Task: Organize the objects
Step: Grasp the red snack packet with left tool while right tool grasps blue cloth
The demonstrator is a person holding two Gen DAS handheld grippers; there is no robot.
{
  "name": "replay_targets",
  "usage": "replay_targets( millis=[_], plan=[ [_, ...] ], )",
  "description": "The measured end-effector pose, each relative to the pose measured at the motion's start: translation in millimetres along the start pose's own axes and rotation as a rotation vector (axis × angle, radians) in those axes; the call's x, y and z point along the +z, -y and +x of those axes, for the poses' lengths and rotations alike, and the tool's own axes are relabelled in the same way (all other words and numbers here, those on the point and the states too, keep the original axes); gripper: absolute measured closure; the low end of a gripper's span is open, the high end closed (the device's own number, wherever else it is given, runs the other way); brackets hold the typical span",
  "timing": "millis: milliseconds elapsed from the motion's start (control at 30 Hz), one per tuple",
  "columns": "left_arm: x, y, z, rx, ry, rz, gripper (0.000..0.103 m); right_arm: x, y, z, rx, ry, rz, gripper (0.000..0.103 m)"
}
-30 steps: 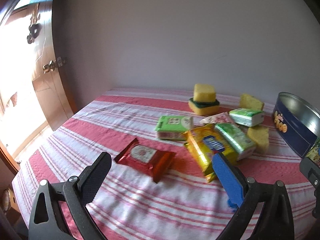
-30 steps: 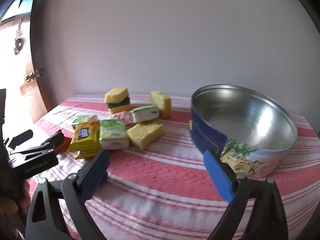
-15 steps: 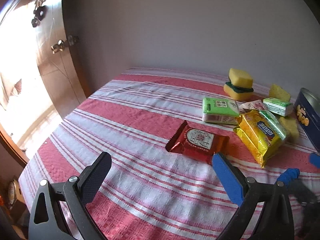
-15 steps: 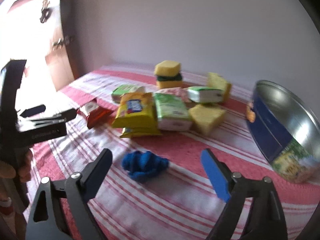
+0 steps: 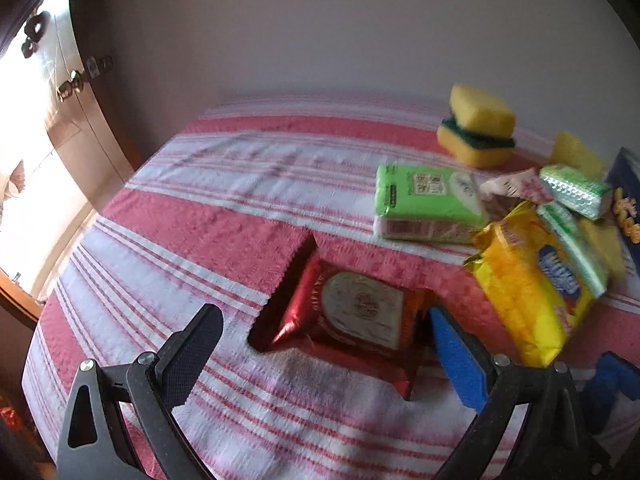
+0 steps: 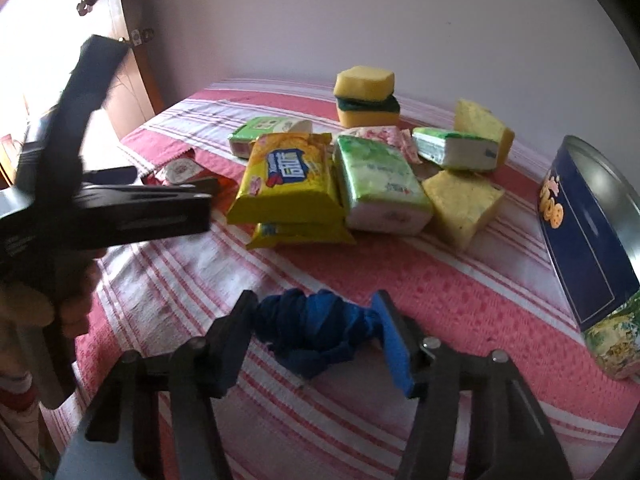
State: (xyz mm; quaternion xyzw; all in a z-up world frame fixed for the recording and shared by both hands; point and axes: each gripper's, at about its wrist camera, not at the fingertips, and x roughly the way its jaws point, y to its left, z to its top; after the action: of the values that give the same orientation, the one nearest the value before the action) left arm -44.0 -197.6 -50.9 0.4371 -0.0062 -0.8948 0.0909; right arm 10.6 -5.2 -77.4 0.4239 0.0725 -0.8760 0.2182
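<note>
My right hand-held gripper [image 6: 316,334]: fingers narrowing around blue cloth [image 6: 316,330], between pads. Squeeze centre of bundle, lift clear of surface [image 6: 460,292]. My left hand-held gripper [image 5: 324,350]: wide, red packet [image 5: 352,316] just ahead.

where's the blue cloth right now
In the right wrist view, the blue cloth lies bunched on the striped tablecloth between the right gripper fingers, nearer than the yellow snack packs.

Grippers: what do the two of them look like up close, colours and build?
Both look alike. The left gripper and right gripper have black, speckled plastic frames with silver pivot screws. On each, one jaw carries a black textured pad, the other a bright blue pad. The left gripper's black body bears pale lettering, too blurred to read.
</note>
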Motion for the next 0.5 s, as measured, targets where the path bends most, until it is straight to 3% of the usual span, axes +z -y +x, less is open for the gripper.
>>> replay_targets(
  millis=[100, 167, 200, 233, 500],
  plan=[
    [0.0, -0.1, -0.8, -0.013, 0.002, -0.009, 0.005, 0.4, 5.1, -2.5, 0.010, 0.004, 0.009, 0.044],
    [0.6, 1.4, -4.0, -0.046, 0.014, -0.001, 0.021, 2.2, 6.4, -4.6, 0.012, 0.018, 0.022, 0.044],
    [0.8, 2.0, -6.1, -0.067, 0.021, 0.004, 0.035, 3.2, 7.9, -6.8, 0.015, 0.029, 0.031, 0.044],
    [0.5, 3.0, -7.8, -0.073, 0.025, 0.009, 0.039, 5.0, 9.4, -10.7, 0.019, 0.042, 0.041, 0.044],
    [-6.8, 17.3, -34.6, -0.046, 0.122, 0.025, 0.046, 8.6, 25.2, -41.9, 0.002, 0.155, 0.098, 0.044]
  ],
)
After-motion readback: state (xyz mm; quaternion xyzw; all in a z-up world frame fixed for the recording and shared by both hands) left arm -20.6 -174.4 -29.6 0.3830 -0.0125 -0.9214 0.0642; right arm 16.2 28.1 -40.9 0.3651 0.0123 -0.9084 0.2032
